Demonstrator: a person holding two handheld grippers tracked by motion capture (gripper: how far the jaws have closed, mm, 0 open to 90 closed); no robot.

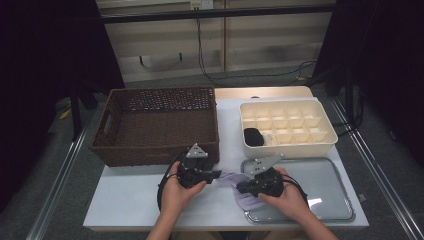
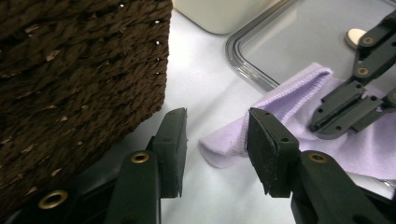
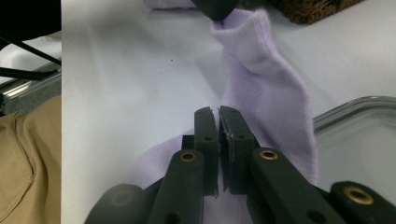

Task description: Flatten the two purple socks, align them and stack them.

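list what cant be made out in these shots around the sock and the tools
- Right tool: jaws together, but the right gripper view does not show whether fabric of the lilac sock is pinched.
- Sock's middle, high view: hidden by both tools and hands.
- Dark item in the cream divider box, high view: too small to identify.

My right tool (image 3: 218,122) sits on top of the purple sock (image 3: 266,88), so I cannot tell if it pinches the cloth. Past it, the sock's far end is covered by something dark. Beside my left tool (image 2: 212,140), the brown basket (image 2: 70,70) is cut off by the edge. The black thing (image 1: 253,136) in the white box (image 1: 327,145) is too small to tell.
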